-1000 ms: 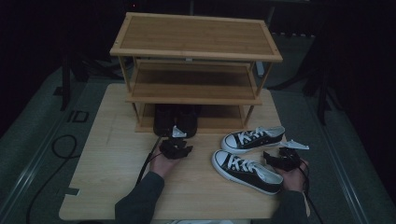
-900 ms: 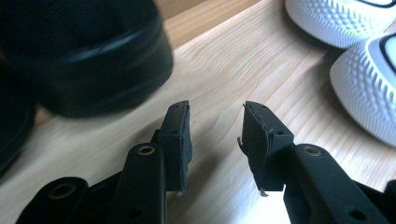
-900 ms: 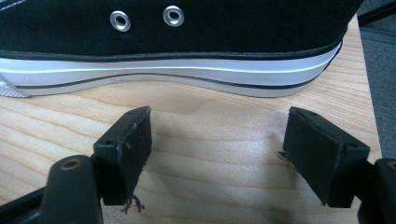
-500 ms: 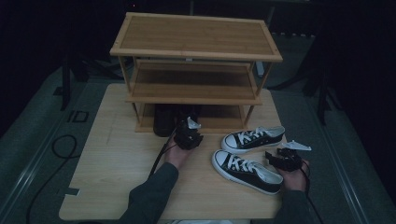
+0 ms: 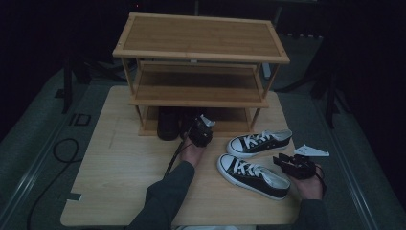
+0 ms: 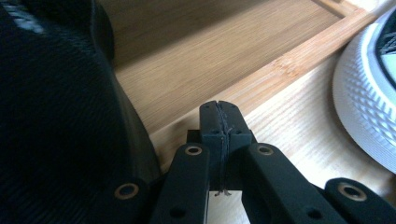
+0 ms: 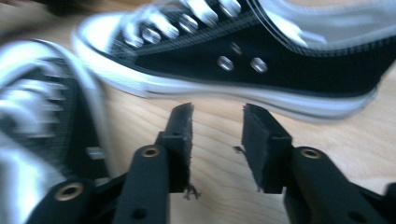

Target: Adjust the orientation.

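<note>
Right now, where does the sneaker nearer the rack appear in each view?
High view: the sneaker nearer the rack lies right of centre, in front of the rack.
Left gripper view: its white toe is at the right edge.
Right gripper view: it runs across the top, beyond the open jaws.
Shared landmark: the light wooden table beneath it.

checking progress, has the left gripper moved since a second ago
Yes. In the high view the left gripper has moved forward from the open table to the bottom tier of the shoe rack, beside the dark shoes.
</note>
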